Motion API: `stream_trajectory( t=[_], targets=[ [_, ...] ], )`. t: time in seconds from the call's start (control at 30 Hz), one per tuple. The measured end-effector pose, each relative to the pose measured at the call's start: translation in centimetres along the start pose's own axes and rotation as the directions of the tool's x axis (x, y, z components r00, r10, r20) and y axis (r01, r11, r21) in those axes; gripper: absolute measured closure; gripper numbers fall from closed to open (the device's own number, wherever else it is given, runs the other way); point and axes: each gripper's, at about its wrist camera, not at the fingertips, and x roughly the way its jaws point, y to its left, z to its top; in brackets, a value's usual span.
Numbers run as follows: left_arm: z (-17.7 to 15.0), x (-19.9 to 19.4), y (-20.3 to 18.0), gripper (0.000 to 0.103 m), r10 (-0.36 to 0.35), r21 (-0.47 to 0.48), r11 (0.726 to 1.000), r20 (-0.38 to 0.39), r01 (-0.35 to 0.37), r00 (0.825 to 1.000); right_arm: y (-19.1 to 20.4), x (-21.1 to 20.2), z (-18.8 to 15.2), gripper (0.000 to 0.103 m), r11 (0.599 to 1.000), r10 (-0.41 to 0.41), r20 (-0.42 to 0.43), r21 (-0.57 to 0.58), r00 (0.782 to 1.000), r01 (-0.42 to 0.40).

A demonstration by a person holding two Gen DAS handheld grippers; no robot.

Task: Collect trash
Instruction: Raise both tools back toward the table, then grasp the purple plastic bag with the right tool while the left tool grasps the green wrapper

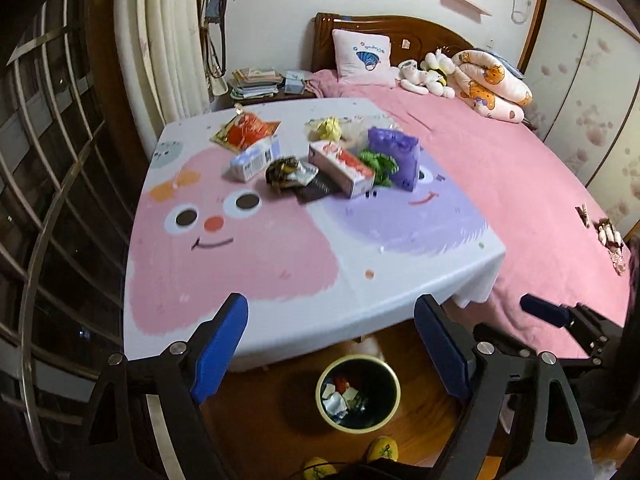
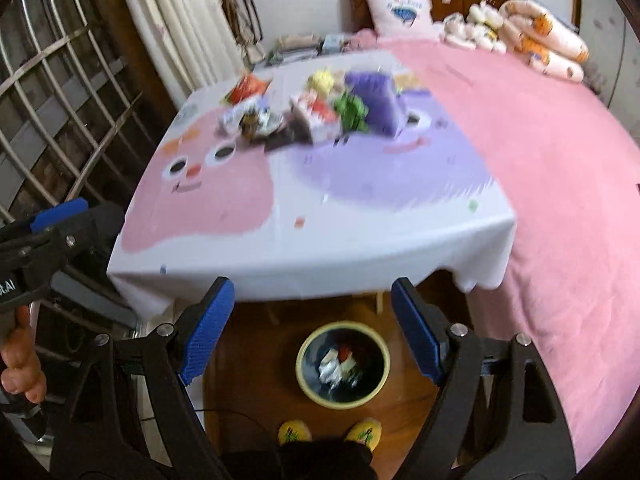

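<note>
2 tools, left tool (image 1: 332, 344) and right tool (image 2: 312, 330), gape empty above the bin (image 1: 358, 394); trash (image 1: 320, 160) lies far ahead on the surface (image 1: 280, 280), nearer neither.

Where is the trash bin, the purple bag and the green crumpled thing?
trash bin (image 1: 394, 414): left wrist view, on its pale rim at the right side.
purple bag (image 1: 396, 152): left wrist view, on the middle of its front face.
green crumpled wrapper (image 1: 378, 162): left wrist view, on its crinkled middle, beside the purple bag.
</note>
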Motion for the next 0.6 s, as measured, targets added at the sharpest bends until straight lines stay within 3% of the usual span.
stream_trajectory(
  t=[0.3,0.6],
  targets=[
    [7.1,2.4,-1.9,0.017,0.007,0.043,0.999,0.037,-0.008,0.999,-3.0,0.6,7.4,0.025,0.999,-0.041,0.086,0.008,0.995,0.04],
    [14.3,11.6,-4.9,0.017,0.034,-0.01,0.999,-0.004,-0.034,0.999,-9.4,9.4,16.0,0.036,0.996,-0.008,0.048,-0.085,0.999,0.012]
  ],
)
